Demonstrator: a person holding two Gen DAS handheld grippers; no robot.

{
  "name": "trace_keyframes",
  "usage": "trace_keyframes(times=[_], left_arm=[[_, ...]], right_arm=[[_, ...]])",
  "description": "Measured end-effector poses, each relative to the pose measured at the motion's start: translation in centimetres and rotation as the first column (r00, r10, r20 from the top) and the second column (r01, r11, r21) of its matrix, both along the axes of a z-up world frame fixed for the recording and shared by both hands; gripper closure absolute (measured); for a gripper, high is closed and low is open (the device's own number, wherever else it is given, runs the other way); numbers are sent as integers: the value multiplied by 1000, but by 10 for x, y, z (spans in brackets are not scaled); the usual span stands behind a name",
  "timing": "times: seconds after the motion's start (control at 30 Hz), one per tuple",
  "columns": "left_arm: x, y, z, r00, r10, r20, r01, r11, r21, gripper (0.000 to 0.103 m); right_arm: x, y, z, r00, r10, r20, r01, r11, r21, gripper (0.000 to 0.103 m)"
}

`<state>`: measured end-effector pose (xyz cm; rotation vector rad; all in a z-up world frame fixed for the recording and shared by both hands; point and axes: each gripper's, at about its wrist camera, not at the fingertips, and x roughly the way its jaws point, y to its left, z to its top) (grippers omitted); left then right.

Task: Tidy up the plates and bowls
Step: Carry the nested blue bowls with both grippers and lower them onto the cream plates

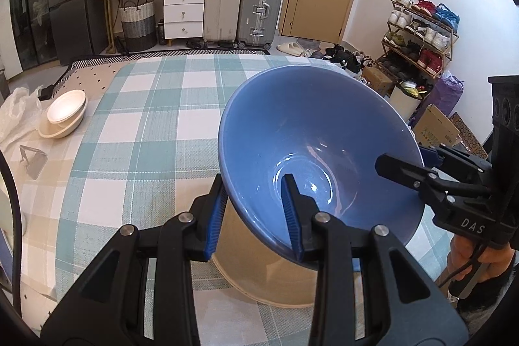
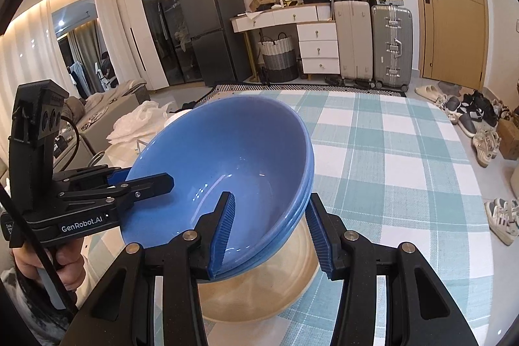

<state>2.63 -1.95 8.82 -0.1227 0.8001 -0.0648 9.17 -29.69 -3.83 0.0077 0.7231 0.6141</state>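
The blue bowl [image 1: 318,151] is held tilted above a large beige bowl [image 1: 259,274], over the middle of the table [image 1: 146,125] nearer its front edge. Its rim is straddled on opposite sides: one finger of the left gripper [image 1: 256,216] lies inside the bowl and one outside, and the same is done by the right gripper [image 2: 269,232] on the far rim. Both sets of jaws appear closed onto the wall, though firm contact at the right outer pad cannot be confirmed. A two-sided hold is presumably used because the bowl is wide and glossy (a double edge seen from the right wrist suggests two nested blue bowls). It is judged that nesting into the beige bowl is intended. A smaller white stack [image 1: 65,112] is kept near the table's far left corner.
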Motion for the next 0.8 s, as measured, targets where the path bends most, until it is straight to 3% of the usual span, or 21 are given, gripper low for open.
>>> trace_keyframes(times=[0.43, 0.8], left_arm=[[44, 20, -41, 998, 19, -55, -20, 1000, -5, 72], [54, 18, -46, 998, 23, -52, -23, 1000, -7, 71]], right_arm=[[26, 9, -28, 998, 3, -55, -3, 1000, -13, 56], [42, 8, -32, 998, 3, -65, -3, 1000, -4, 55]])
